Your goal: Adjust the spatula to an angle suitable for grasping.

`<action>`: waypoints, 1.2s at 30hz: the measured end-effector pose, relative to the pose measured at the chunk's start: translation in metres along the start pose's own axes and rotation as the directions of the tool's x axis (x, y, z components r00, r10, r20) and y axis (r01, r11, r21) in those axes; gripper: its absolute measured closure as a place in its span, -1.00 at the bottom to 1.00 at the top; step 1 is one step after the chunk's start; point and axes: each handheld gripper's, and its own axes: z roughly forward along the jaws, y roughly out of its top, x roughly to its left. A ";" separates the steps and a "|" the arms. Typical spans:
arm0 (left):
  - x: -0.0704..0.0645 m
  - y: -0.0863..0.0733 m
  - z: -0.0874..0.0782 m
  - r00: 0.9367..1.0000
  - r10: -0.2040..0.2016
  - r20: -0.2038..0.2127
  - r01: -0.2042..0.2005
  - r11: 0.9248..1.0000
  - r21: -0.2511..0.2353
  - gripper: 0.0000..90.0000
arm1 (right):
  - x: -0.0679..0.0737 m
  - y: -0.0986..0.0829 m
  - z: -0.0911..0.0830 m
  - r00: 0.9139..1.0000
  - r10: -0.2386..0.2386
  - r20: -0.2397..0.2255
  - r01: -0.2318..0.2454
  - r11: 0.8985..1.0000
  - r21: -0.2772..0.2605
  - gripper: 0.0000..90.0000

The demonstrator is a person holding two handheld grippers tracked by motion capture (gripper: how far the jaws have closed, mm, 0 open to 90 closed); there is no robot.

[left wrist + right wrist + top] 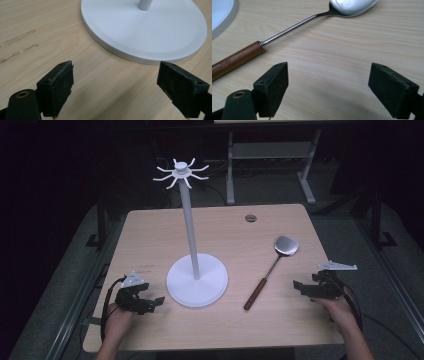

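Writing: no brand or readable lettering on any item; the left gripper view shows faint smudged marks on the tabletop (37, 62), too worn to read.
Tabletop: pale wood-grain laminate with rounded corners and a small dark round grommet (250, 218) near its far edge.
Spatula: the spatula (271, 270) lies flat on the right half of the tabletop, aslant, with a polished metal blade at the far end, a thin steel shank and a reddish-brown wooden handle pointing toward the person.
Spatula in right gripper view: the spatula (294, 25) crosses just beyond the jaws, the handle at lower left and the shiny blade at upper right.
Rack: a white utensil rack (190, 240) stands upright at the centre, with a smooth round disc base, a slim pole and a crown of curved hooks on top.
Left tool: the left tool (159, 300), held near the tabletop's near-left corner, is just beside the rack base; its jaws stand wide apart, empty, with frayed felt-like pads (62, 87).
Right tool: the right tool (298, 287), held at the near right, sits near the spatula handle without touching; its matt black jaws are spread, with nothing between them.
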 end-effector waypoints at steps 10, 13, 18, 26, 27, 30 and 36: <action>-0.003 0.001 -0.003 1.000 0.001 0.011 -0.001 1.000 -0.013 -0.71 | 0.003 0.009 0.001 1.000 0.005 -0.022 -0.005 1.000 -0.002 -0.66; -0.002 -0.001 -0.004 1.000 0.009 0.011 -0.009 1.000 -0.013 -0.71 | 0.004 0.017 0.004 1.000 -0.009 -0.013 0.008 1.000 -0.018 -0.46; 0.000 -0.004 -0.006 1.000 -0.011 0.009 0.011 1.000 -0.019 -0.71 | 0.003 0.030 0.012 1.000 0.000 -0.018 -0.001 0.999 -0.034 -0.12; 0.003 -0.005 -0.006 0.999 -0.036 0.003 0.036 0.998 -0.043 -0.71 | 0.007 0.049 0.029 0.999 -0.029 -0.014 0.028 0.997 -0.066 0.44; 0.003 -0.005 -0.006 0.999 -0.038 0.002 0.038 0.998 -0.043 -0.71 | 0.008 0.052 0.031 0.999 -0.031 -0.014 0.030 0.997 -0.067 0.54; 0.004 -0.005 -0.005 0.999 -0.033 0.003 0.033 0.999 -0.039 -0.71 | 0.010 0.065 0.042 0.999 -0.045 -0.021 0.044 0.996 -0.080 0.87; 0.004 -0.005 -0.005 0.999 -0.033 0.005 0.033 0.999 -0.043 -0.71 | 0.013 0.080 0.061 0.998 -0.064 -0.030 0.061 0.996 -0.069 1.00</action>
